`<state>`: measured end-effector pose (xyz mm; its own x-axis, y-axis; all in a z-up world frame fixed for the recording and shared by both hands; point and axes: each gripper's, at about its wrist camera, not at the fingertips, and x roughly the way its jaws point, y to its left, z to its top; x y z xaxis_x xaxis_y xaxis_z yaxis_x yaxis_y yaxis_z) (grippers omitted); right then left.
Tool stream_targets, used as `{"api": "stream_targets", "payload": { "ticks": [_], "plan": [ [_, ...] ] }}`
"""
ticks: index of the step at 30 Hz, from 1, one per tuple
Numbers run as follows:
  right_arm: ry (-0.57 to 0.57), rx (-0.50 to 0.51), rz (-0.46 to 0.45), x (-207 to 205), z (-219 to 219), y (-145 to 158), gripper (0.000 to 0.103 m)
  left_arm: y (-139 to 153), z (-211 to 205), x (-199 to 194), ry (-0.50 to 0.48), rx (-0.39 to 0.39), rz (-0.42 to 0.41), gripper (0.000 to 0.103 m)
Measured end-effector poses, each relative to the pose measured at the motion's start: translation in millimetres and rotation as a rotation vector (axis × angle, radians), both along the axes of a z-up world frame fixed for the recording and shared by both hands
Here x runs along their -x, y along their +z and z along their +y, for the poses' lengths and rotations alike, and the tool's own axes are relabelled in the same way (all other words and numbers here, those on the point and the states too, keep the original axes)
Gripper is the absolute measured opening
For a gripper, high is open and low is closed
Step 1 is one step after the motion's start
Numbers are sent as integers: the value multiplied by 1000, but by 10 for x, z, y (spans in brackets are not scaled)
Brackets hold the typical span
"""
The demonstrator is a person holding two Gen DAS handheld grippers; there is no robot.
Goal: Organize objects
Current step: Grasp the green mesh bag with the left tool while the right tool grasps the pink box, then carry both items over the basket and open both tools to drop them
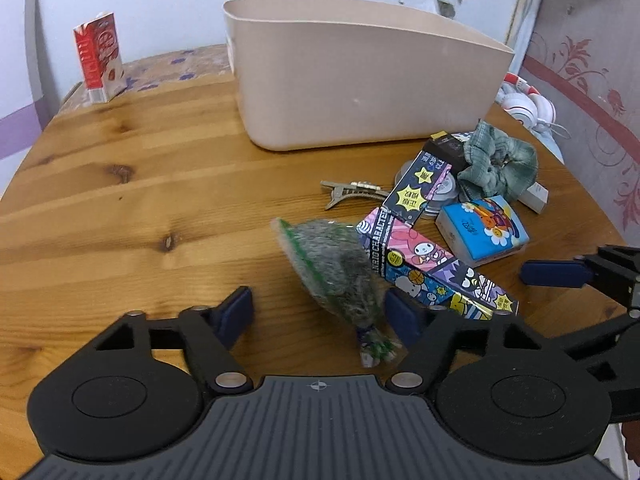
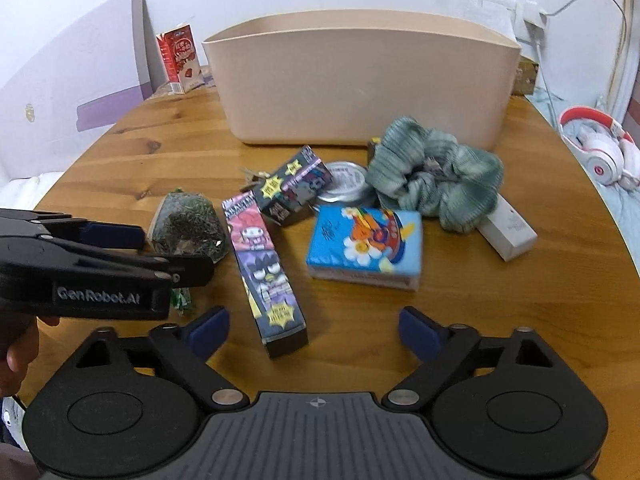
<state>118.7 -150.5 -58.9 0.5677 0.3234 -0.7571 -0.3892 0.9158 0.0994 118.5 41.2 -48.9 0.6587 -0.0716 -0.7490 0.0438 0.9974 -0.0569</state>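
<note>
Both grippers open above the round wooden table (image 2: 360, 328).

Left gripper (image 1: 320, 312): jaws apart, straddling the clear bag of green-grey dried herbs (image 1: 336, 268). Right gripper (image 2: 314, 332): jaws apart, empty. The remaining small items lie clustered in front of the beige plastic storage bin (image 2: 360, 80), including the blue tissue pack (image 2: 366, 242).

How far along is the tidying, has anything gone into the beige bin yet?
Nothing visibly done: the beige bin shows no contents from these angles. In hand: the left gripper, jaws open, brackets the green bagged bundle; the right gripper is open and carries nothing. Left: cartoon boxes, tissue pack, scrunchie, tin, hair clip.
</note>
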Motion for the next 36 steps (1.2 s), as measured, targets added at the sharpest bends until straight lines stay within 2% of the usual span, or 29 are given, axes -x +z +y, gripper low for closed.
{"api": "stream_targets", "payload": {
  "ticks": [3,7,9,12,15,21,30,36],
  "plan": [
    [18,-7,-9,-13,36,10,70,8,1,-19,-16,-16,-16,50],
    [58,-9,-17,26,101,23,51,8,27,-32,-35,-1,-23,42],
    [77,-10,-16,49,125,30,37,12,43,-14,-41,15,-22,40],
    [92,-28,-2,81,128,49,22,18,64,34,-41,34,-22,38],
    [101,-52,12,111,118,61,22,38,96,102,-34,46,-30,38],
    [99,-79,-19,225,69,178,22,156,156,249,-23,51,-65,37],
    [47,-138,-133,281,-144,573,22,563,204,308,-14,30,-180,37],
    [-2,-164,-224,128,-286,857,22,842,213,142,-4,14,-259,37]
  ]
}}
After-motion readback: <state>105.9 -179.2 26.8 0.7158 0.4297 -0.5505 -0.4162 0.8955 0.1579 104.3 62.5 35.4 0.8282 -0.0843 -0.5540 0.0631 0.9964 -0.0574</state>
